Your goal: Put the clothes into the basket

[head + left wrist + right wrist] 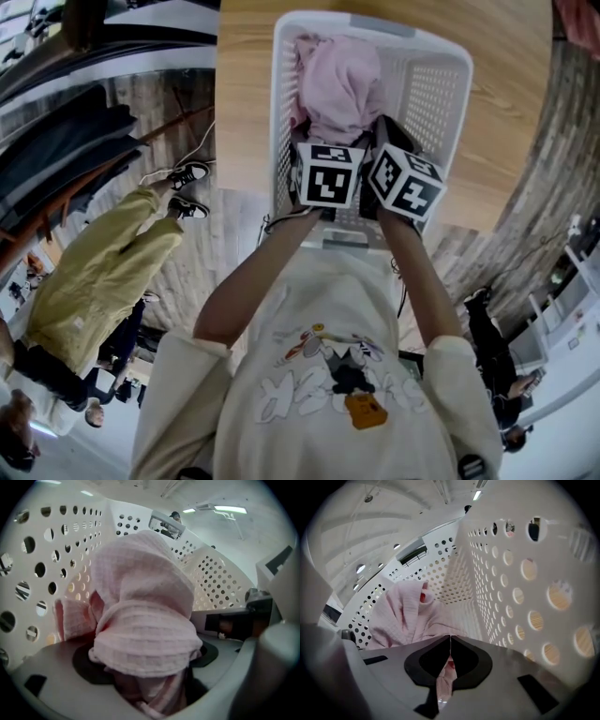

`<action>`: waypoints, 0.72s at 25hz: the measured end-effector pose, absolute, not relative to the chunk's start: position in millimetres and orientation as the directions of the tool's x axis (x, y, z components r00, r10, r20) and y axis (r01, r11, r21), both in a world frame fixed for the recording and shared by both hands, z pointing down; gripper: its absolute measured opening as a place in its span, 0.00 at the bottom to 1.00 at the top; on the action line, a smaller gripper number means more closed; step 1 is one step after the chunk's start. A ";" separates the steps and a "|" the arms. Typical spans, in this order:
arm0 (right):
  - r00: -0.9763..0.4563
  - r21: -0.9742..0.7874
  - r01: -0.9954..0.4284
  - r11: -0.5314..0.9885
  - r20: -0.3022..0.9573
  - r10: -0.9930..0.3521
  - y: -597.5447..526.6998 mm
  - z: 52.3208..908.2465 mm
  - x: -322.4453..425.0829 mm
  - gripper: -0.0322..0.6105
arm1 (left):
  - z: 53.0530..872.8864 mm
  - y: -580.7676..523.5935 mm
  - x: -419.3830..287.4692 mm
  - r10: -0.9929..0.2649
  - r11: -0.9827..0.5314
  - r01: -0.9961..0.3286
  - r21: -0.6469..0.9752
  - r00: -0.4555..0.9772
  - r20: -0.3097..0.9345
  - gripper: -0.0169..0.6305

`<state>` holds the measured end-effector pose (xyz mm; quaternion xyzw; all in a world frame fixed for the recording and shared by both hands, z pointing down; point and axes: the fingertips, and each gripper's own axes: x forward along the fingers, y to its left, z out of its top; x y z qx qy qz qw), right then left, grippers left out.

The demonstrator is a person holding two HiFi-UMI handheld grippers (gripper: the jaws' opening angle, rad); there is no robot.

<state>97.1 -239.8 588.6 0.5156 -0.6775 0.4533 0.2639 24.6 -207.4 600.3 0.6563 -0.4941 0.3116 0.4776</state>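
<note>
Your counter (506, 84) fills the top of the head view. The white perforated basket (441, 103) stands on it, its long axis running from the top of the frame down toward you. Inside, the pink garment (337, 84) is heaped in the basket's upper left part, close to the left wall (in the right gripper view it sits left of centre, away from the right wall). Part of it trails down the frame to both tools. So the cloth lies ahead of you, and 1 garment spans 2 grips.

Your left tool (147, 663) is closed on a thick bunch that fills the gap between its wide-set jaws. Your right tool (450, 644) is pinched together on a thin fold. I judge the left to be nearer the heap, so letting go there should drop the bulk straight down, while the right's strip would fall toward frame left.
</note>
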 end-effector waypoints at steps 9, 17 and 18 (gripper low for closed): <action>-0.322 -0.340 -0.940 0.044 0.834 -0.449 -239.2 596.1 96.6 0.09 | 616.0 -201.4 27.3 -0.291 -0.035 -0.933 0.358 0.352 0.890 0.71; -0.331 -0.353 -0.935 0.040 0.827 -0.454 -239.8 592.6 93.1 0.09 | 613.4 -197.0 31.1 -0.274 -0.004 -0.904 0.427 0.412 0.869 0.76; -0.331 -0.352 -0.935 0.040 0.828 -0.453 -239.1 592.4 92.5 0.09 | 612.8 -196.9 31.0 -0.274 -0.005 -0.903 0.430 0.415 0.867 0.77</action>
